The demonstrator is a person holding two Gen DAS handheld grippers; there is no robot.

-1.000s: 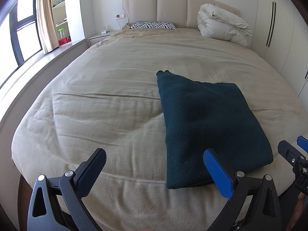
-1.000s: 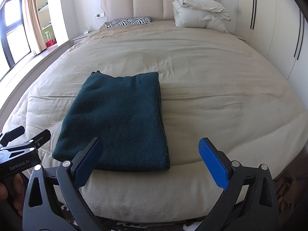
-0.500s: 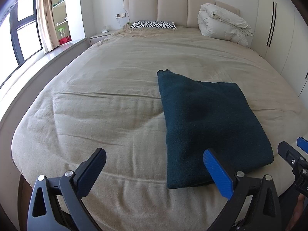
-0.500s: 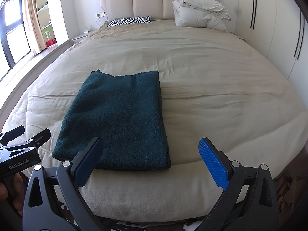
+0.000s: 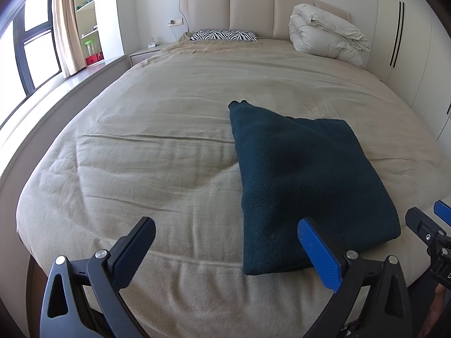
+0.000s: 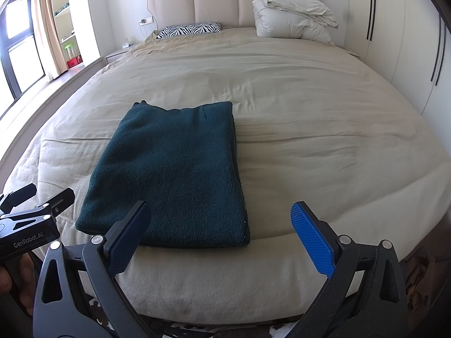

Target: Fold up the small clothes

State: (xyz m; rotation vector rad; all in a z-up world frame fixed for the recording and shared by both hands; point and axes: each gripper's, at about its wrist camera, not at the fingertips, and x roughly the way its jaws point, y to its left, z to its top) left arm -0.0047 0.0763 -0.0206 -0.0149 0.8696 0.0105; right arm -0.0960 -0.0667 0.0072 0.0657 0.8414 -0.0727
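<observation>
While both hand-held grippers gape (empty), folded sweater [image 6: 172,174] runs lengthwise toward headboard [image 6: 225,2].

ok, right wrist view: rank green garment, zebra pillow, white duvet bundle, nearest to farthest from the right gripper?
From the right gripper, open over the foot of the bed:
1. Green garment, folded, just ahead and to the left.
2 and 3. White duvet bundle, far right against the headboard, and zebra pillow, far left at the headboard: too close to call.
</observation>
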